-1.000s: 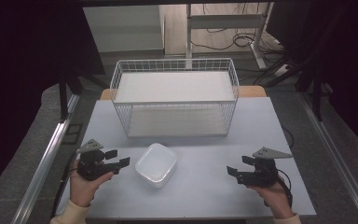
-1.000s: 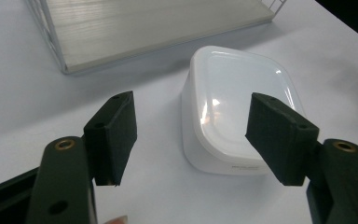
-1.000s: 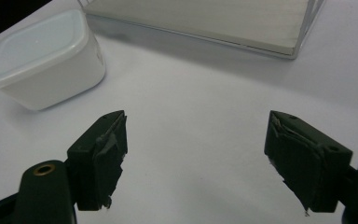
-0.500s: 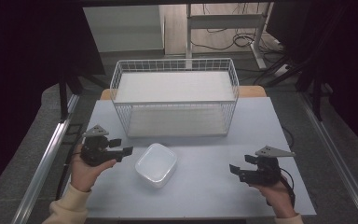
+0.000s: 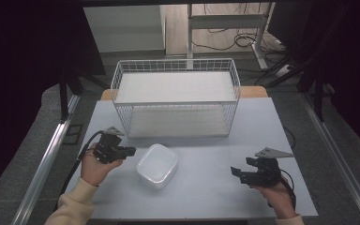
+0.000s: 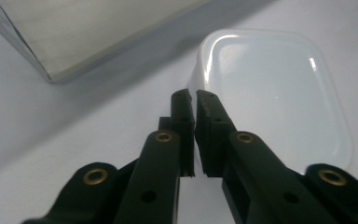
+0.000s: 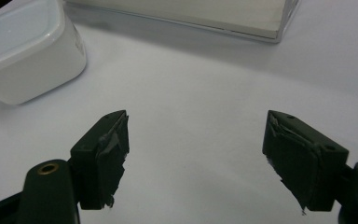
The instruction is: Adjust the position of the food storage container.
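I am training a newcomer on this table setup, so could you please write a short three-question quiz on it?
1. True or false: the left tongs are shut with nothing between them.
2. Which tongs are wide open? A left, B right.
3. What lies on the table nearest the left tongs?

Key: 1 true, and they have just been closing. 2 B. 3 The white plastic container, in front of the wire basket.

Left gripper [image 5: 130, 151] moving toward white container [image 5: 157, 165], its jaws just closing, nothing between them, now beside container rim.
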